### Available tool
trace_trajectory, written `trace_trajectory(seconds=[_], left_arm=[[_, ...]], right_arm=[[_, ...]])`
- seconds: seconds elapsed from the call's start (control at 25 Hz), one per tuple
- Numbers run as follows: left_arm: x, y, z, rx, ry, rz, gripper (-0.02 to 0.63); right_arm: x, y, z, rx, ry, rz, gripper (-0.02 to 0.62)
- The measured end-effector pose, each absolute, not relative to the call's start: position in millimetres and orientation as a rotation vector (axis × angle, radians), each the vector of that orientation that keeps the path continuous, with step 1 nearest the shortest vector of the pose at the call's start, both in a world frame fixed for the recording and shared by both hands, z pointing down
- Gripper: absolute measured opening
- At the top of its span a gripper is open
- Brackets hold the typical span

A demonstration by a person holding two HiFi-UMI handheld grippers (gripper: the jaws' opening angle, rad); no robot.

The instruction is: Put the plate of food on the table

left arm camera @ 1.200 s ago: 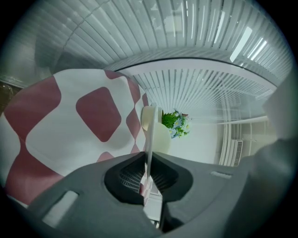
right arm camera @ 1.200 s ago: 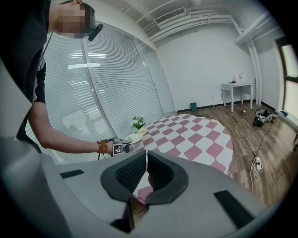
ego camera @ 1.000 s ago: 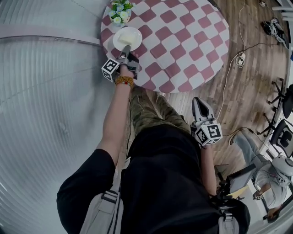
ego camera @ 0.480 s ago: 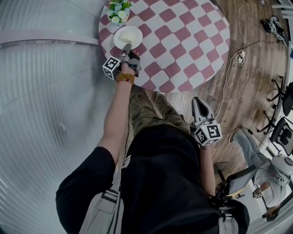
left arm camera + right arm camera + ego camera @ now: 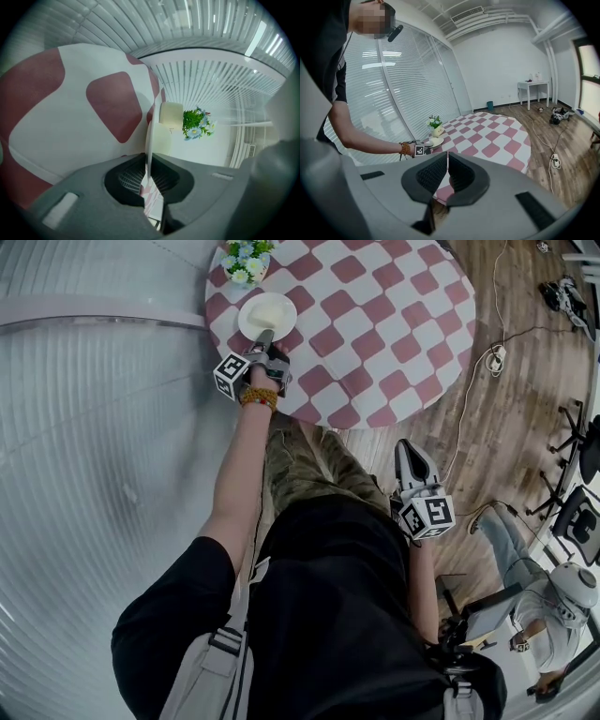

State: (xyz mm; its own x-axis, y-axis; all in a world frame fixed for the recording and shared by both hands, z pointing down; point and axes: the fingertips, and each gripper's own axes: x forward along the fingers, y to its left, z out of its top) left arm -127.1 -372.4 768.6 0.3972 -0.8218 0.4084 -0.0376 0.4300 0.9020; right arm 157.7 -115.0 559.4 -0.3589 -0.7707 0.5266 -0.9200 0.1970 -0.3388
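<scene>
Plate [image 5: 267,315] low over or on the table [image 5: 394,324], just beside the flowers [image 5: 246,259], left gripper [image 5: 263,337] clamped on its rim, right gripper [image 5: 407,448] closed empty, well away; set-down step, release likely next.

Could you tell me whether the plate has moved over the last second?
No, not noticeably: held by the left tool, the plate lies as near the flowers and over the same checks of the table as before.
</scene>
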Motion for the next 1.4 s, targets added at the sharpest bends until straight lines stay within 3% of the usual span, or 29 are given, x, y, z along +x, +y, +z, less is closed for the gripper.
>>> trace_trajectory(seconds=[1.4], left_arm=[[-121,-362,773,0.992,-1.132,-0.504,0.023]], right_arm=[[170,-114,553,1.664,-2.254,0.865,0.015]])
